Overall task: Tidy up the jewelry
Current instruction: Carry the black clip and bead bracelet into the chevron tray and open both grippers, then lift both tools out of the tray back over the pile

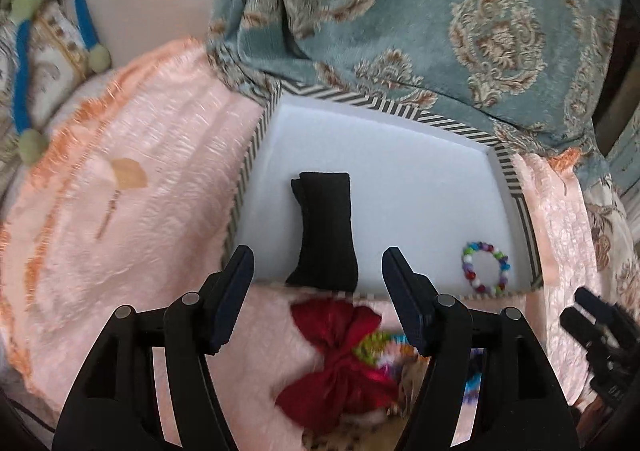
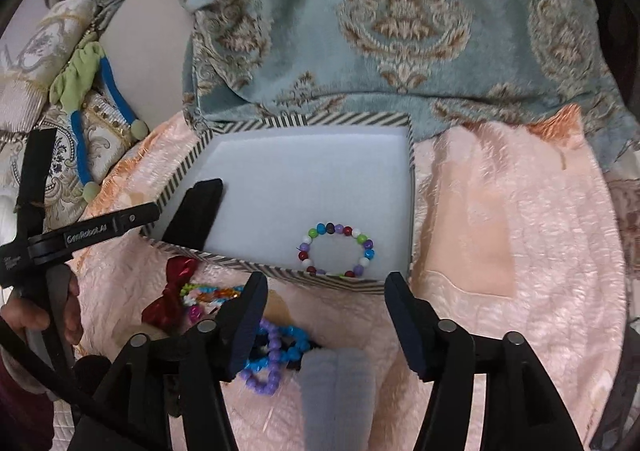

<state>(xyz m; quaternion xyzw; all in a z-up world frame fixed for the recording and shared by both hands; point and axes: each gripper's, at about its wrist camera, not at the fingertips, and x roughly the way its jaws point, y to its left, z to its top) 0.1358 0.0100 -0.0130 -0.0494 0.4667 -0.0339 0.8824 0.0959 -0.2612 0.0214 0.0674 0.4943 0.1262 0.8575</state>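
Inside striped box (image 2: 276, 122): beaded bracelet (image 2: 337, 249), black pouch (image 1: 324, 229); above near edge, left gripper (image 1: 318, 265), right gripper (image 2: 326, 293) gaping, empty

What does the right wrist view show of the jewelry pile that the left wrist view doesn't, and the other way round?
Only the right wrist view: a purple and blue bead tangle beside a grey folded cloth, both outside the box, and a hand holding the left tool.

Only the left wrist view: the red bow in full, and its own open left tool with nothing between the jaws.

Both: the striped box, with the black cloth and the multicoloured bead bracelet inside.
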